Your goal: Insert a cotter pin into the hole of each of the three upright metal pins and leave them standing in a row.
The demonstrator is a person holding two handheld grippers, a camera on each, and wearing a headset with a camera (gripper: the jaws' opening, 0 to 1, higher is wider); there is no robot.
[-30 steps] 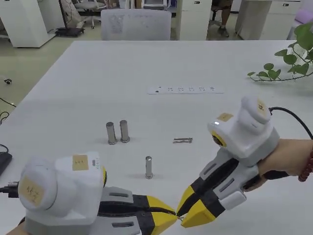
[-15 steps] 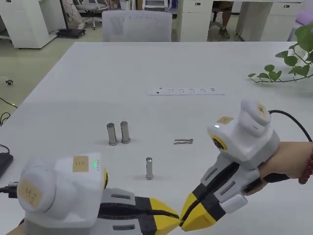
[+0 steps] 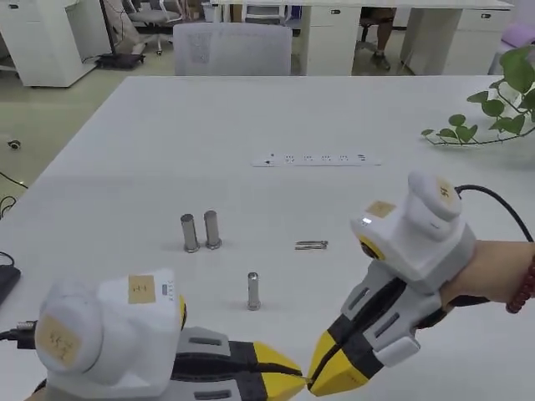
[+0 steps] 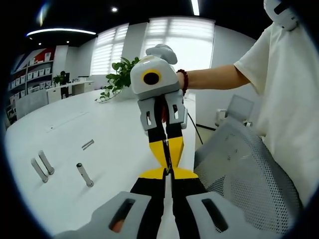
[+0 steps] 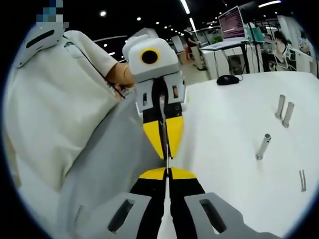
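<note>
Reference: the lone pin (image 3: 253,290), which stands upright on the white table (image 3: 125,167). The pair of pins (image 3: 201,230) stands upright beyond it and to its left, the two just beside each other. With the lone pin nearer to the person, the 3 do not make a row yet. The loose cotter pins (image 3: 311,245) lie flat beyond it and to its right, near it. The holes in the upright pins are too small to see, and I see no cotter pin through any of them.

Both claws are on the person's side of the lone pin, a bit to its right, tip against tip. The left gripper (image 3: 294,380) has its jaws pressed together w/ no gap, and so has the right gripper (image 3: 324,383). Whether a cotter pin is pinched btw. the yellow tips is too small to tell.

What could go wrong, in my judgement:
- If a cotter pin is passed from one claw to the other here, it is thin and can slip or rotate when one claw lets go too early. It may then fall off the table edge, which is close to the tips.
- The upright pins are narrow and tall, so a side push at insertion, e.g. a cotter pin not aligned w/ the hole, can tip the lone pin over.
- The pair stands very close, so a wide claw coming to one pin can knock the other.
</note>
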